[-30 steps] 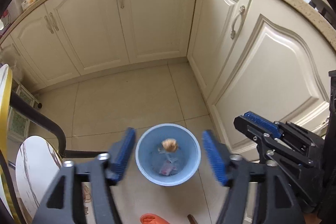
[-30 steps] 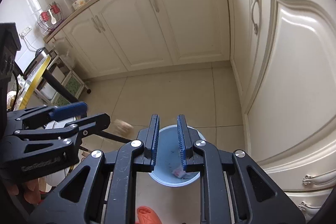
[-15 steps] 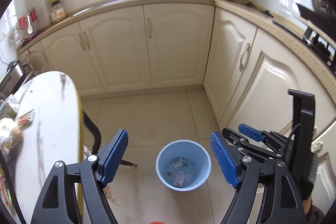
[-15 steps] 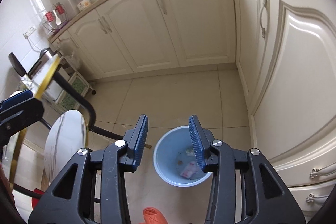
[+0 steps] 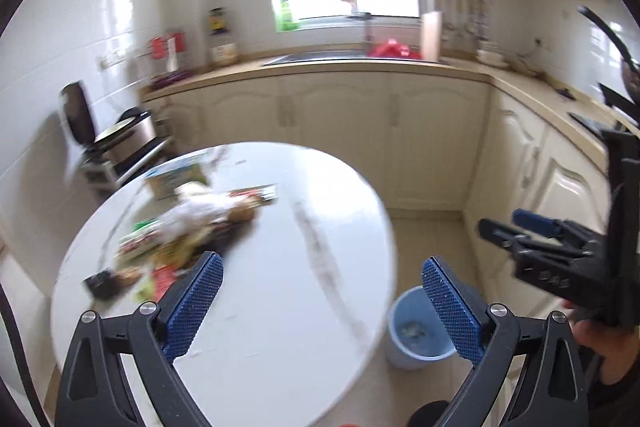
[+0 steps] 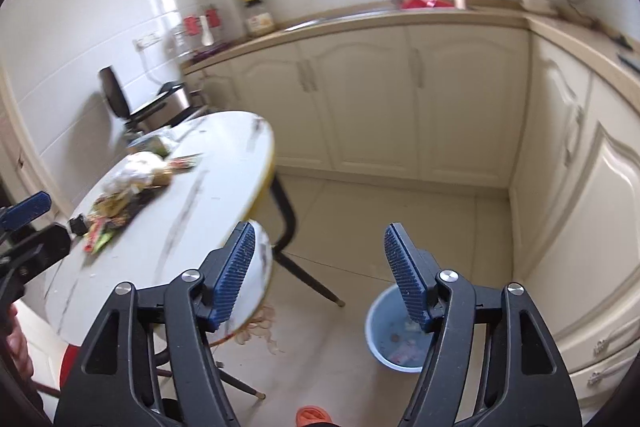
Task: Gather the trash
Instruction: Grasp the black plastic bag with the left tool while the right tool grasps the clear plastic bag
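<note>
— Gaping wide and empty, both: left gripper (image 5: 320, 303) above the white table (image 5: 280, 307), right gripper (image 6: 320, 277) beyond its edge.

— Progress?

— Partway, I'd judge. Some scraps lie in the blue bin (image 6: 394, 339) on the floor; a trash pile (image 5: 180, 227) waits on the table's far side.

— Which pieces?

— Motion blur hides that.

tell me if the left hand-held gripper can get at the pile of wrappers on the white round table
Probably yes: the left hand-held gripper is open and empty above the white round table, and nothing lies between it and the pile of wrappers, ahead to its left.
</note>
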### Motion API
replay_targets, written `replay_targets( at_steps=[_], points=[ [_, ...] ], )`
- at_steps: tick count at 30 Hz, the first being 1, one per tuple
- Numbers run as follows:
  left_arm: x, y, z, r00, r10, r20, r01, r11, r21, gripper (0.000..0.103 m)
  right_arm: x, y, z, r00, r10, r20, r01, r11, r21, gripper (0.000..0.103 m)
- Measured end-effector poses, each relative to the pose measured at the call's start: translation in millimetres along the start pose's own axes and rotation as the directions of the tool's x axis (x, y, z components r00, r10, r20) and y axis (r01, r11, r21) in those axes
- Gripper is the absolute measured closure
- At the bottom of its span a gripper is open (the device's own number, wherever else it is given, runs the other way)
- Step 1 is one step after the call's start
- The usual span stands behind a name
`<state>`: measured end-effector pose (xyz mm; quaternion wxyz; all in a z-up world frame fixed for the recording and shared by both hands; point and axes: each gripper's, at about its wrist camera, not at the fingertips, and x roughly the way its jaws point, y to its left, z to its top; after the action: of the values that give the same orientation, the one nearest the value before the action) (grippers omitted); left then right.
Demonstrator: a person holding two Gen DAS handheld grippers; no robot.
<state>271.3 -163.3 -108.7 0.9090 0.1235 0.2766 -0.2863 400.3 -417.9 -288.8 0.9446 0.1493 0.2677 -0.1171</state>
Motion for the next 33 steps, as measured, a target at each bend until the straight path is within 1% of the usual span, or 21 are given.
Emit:
replay_targets(
  at_steps=[2, 5, 7, 9, 12, 14, 16, 18, 20, 21, 23, 25, 26, 27, 28, 29, 30, 31, 33],
  points=[
    [-0.9, 30.5, -9.3, 0.998, 0.059, -0.008, -0.059, 0.997, -0.048, 0.005, 5.1, 30.1, 6.6, 0.999, 0.032, -0.009, -0.032, 0.998, -0.053, 0.035],
    [4.1, 81.3, -23.7, 0.987, 0.156, -0.045, -0.16, 0.98, -0.117, 0.005, 15.8, 64.5, 12.4, 0.997, 0.071, -0.027, -0.073, 0.991, -0.113, 0.032],
    [11.8, 113.1, -34.1, 0.974, 0.207, -0.087, -0.219, 0.962, -0.163, 0.004, 24.6, 89.8, 15.9, 0.996, 0.082, -0.043, -0.088, 0.985, -0.149, 0.031],
    [18.4, 141.8, -45.4, 0.959, 0.251, -0.134, -0.274, 0.941, -0.201, 0.004, 36.2, 110.2, 20.6, 0.993, 0.101, -0.065, -0.112, 0.977, -0.18, 0.031],
    [28.9, 167.2, -53.3, 0.936, 0.298, -0.187, -0.336, 0.914, -0.229, 0.004, 52.5, 134.4, 23.3, 0.988, 0.123, -0.093, -0.14, 0.969, -0.204, 0.031],
    [35.9, 178.1, -54.8, 0.934, 0.299, -0.198, -0.341, 0.911, -0.232, 0.004, 65.1, 146.7, 25.3, 0.985, 0.127, -0.113, -0.15, 0.963, -0.225, 0.03],
    [45.9, 183.6, -56.2, 0.927, 0.302, -0.224, -0.351, 0.909, -0.226, 0.004, 80.4, 157.8, 27.3, 0.981, 0.136, -0.14, -0.166, 0.958, -0.232, 0.03],
    [62.0, 184.1, -49.2, 0.922, 0.303, -0.242, -0.357, 0.907, -0.224, 0.004, 92.7, 165.4, 28.6, 0.975, 0.146, -0.165, -0.183, 0.953, -0.24, 0.03],
    [73.0, 183.0, -47.8, 0.924, 0.287, -0.254, -0.345, 0.911, -0.224, 0.005, 106.6, 173.7, 31.9, 0.974, 0.139, -0.181, -0.183, 0.95, -0.252, 0.03],
    [90.0, 186.4, -35.3, 0.922, 0.286, -0.262, -0.346, 0.911, -0.223, 0.006, 111.3, 175.8, 32.7, 0.972, 0.141, -0.187, -0.187, 0.949, -0.255, 0.03],
    [104.4, 190.0, -32.1, 0.923, 0.277, -0.267, -0.338, 0.916, -0.216, 0.006, 122.6, 180.5, 35.2, 0.968, 0.15, -0.2, -0.199, 0.947, -0.254, 0.03],
    [115.4, 197.5, -33.3, 0.922, 0.251, -0.296, -0.324, 0.918, -0.231, 0.008, 133.4, 185.0, 38.3, 0.966, 0.151, -0.21, -0.203, 0.945, -0.257, 0.03],
    [120.6, 208.2, -32.0, 0.925, 0.226, -0.304, -0.305, 0.92, -0.247, 0.016, 139.3, 188.3, 40.0, 0.964, 0.155, -0.216, -0.21, 0.942, -0.262, 0.03],
    [120.0, 209.5, -32.7, 0.934, 0.202, -0.296, -0.284, 0.92, -0.269, 0.03, 143.9, 191.9, 42.0, 0.962, 0.162, -0.219, -0.219, 0.939, -0.267, 0.03],
    [119.7, 214.5, -31.5, 0.939, 0.185, -0.29, -0.268, 0.922, -0.279, 0.037, 149.8, 196.0, 43.9, 0.96, 0.166, -0.225, -0.225, 0.935, -0.273, 0.03],
    [123.0, 219.8, -31.1, 0.937, 0.178, -0.299, -0.263, 0.925, -0.275, 0.054, 155.6, 200.1, 46.2, 0.958, 0.168, -0.233, -0.231, 0.933, -0.276, 0.03],
    [123.6, 220.6, -31.8, 0.934, 0.175, -0.312, -0.263, 0.927, -0.268, 0.062, 161.9, 204.1, 49.1, 0.955, 0.178, -0.239, -0.242, 0.931, -0.275, 0.03],
    [121.2, 221.0, -32.7, 0.938, 0.168, -0.303, -0.253, 0.929, -0.27, 0.062, 167.7, 208.4, 51.4, 0.951, 0.184, -0.247, -0.251, 0.928, -0.274, 0.03],
    [120.2, 228.8, -32.5, 0.942, 0.156, -0.298, -0.24, 0.932, -0.271, 0.068, 176.2, 219.5, 56.3, 0.949, 0.19, -0.252, -0.26, 0.923, -0.284, 0.03]
  ],
)
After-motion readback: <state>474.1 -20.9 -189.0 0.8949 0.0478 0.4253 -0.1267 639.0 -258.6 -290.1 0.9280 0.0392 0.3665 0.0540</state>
